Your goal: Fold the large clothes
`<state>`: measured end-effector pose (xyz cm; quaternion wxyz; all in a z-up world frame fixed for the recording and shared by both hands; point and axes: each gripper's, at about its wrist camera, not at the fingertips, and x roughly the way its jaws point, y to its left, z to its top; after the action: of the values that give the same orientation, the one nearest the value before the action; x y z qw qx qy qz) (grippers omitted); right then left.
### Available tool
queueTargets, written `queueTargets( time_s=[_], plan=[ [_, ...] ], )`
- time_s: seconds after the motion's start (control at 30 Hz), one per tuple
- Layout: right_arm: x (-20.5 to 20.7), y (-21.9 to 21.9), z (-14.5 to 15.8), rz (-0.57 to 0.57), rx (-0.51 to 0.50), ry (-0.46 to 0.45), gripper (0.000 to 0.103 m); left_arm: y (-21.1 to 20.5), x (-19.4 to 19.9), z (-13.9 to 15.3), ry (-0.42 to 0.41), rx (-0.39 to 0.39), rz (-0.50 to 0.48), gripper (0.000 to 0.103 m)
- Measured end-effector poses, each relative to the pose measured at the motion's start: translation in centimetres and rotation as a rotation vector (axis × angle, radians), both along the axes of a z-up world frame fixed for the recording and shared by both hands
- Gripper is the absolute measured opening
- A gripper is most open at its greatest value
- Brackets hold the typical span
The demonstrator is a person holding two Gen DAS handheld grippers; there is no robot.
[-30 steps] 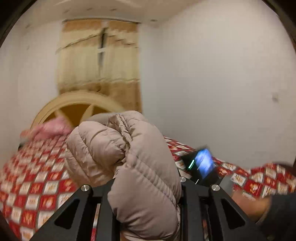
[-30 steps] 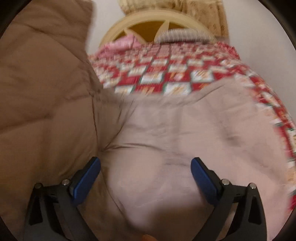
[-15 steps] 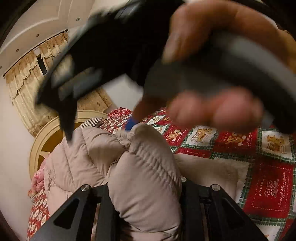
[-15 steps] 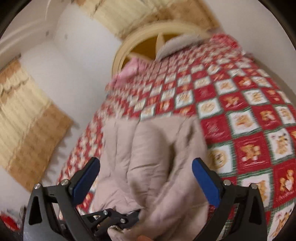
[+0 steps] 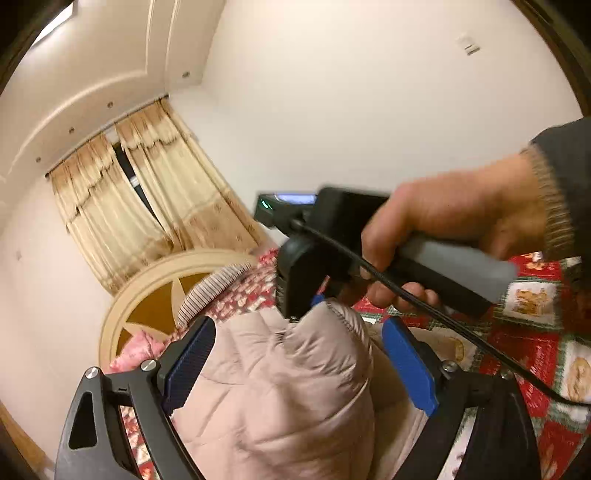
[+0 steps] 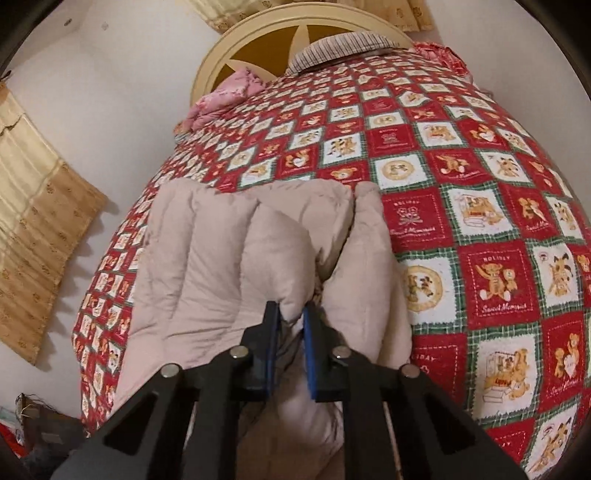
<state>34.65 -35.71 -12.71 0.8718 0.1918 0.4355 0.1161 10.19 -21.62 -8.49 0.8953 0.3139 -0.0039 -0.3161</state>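
Observation:
A beige quilted puffer jacket (image 6: pixel 229 251) lies on the bed's left half. My right gripper (image 6: pixel 290 321) is shut on a padded fold of it near its front edge. In the left wrist view a bulge of the jacket (image 5: pixel 280 373) sits between the spread blue pads of my left gripper (image 5: pixel 299 365), which is open and not clamping it. The right gripper (image 5: pixel 317 258), held in a hand, shows just beyond the jacket in that view.
The bed has a red and white teddy-bear patchwork quilt (image 6: pixel 461 206). A round cream headboard (image 6: pixel 295 33), a striped pillow (image 6: pixel 340 44) and a pink cloth (image 6: pixel 225 92) are at the far end. Beige curtains (image 5: pixel 147 192) hang behind.
My left gripper has opened and let go of the jacket fold. My right gripper has closed on a jacket fold; it was open half a second ago.

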Motion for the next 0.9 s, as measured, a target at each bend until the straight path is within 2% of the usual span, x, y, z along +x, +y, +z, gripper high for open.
queueTargets(
  time_s=[0.07, 0.13, 0.2, 0.23, 0.3, 0.33, 0.37, 0.4, 0.5, 0.57, 0.6, 0.63, 0.67, 0.73, 0.8, 0.83, 0.9],
  plan=[
    [0.0, -0.1, -0.1, -0.005, -0.006, -0.001, 0.014, 2.2, 0.6, 0.4, 0.005, -0.030, 0.026, 0.093],
    [-0.5, -0.1, 0.0, -0.009, -0.020, -0.006, 0.014, 4.5, 3.1, 0.8, -0.006, -0.076, 0.117, 0.093],
    [-0.6, -0.2, 0.1, -0.008, -0.016, -0.006, 0.015, 7.0, 8.0, 1.2, 0.061, -0.140, 0.238, 0.095],
    [-0.6, -0.3, 0.1, -0.009, -0.004, -0.004, 0.018, 8.0, 11.4, 1.1, 0.135, -0.174, 0.293, 0.095],
    [-0.2, -0.5, 0.3, -0.029, 0.030, -0.002, 0.031, 9.2, 16.4, 0.0, 0.295, -0.209, 0.347, 0.095],
    [-0.1, -0.6, 0.4, -0.039, 0.050, -0.002, 0.058, 9.1, 18.2, -0.8, 0.360, -0.205, 0.347, 0.095],
    [0.0, -0.6, 0.7, -0.042, 0.074, -0.008, 0.079, 8.8, 19.2, -1.5, 0.383, -0.204, 0.354, 0.095],
    [0.2, -0.4, 1.1, -0.042, 0.103, -0.021, 0.081, 8.1, 19.4, -2.0, 0.376, -0.200, 0.355, 0.095],
    [0.6, 0.9, 1.9, -0.021, 0.083, -0.030, 0.077, 6.1, 17.9, -2.2, 0.307, -0.149, 0.321, 0.095],
    [1.1, 1.6, 1.7, -0.009, 0.046, -0.008, 0.056, 4.9, 16.4, -2.4, 0.252, -0.106, 0.297, 0.095],
    [1.0, 1.8, 1.4, -0.024, -0.009, 0.002, 0.047, 4.3, 16.4, -1.9, 0.235, -0.093, 0.294, 0.095],
    [0.8, 1.9, 1.2, -0.033, -0.050, 0.009, 0.024, 4.0, 16.2, -1.2, 0.227, -0.090, 0.282, 0.095],
    [0.4, 1.6, 1.0, -0.038, -0.050, 0.011, 0.018, 3.9, 15.6, -0.4, 0.225, -0.108, 0.271, 0.095],
    [-1.1, 0.4, 0.5, -0.054, -0.045, 0.011, 0.013, 5.2, 14.8, 2.3, 0.221, -0.211, 0.248, 0.095],
    [-2.5, -0.9, -0.2, -0.086, -0.080, 0.008, 0.011, 5.2, 15.2, 4.7, 0.219, -0.268, 0.257, 0.096],
    [-3.0, -1.6, -0.8, -0.101, -0.083, 0.017, 0.011, 4.8, 15.9, 5.4, 0.215, -0.267, 0.275, 0.097],
    [-3.4, -2.9, -2.0, -0.126, -0.075, 0.033, 0.010, 2.6, 17.5, 5.2, 0.245, -0.214, 0.282, 0.097]
  ],
)
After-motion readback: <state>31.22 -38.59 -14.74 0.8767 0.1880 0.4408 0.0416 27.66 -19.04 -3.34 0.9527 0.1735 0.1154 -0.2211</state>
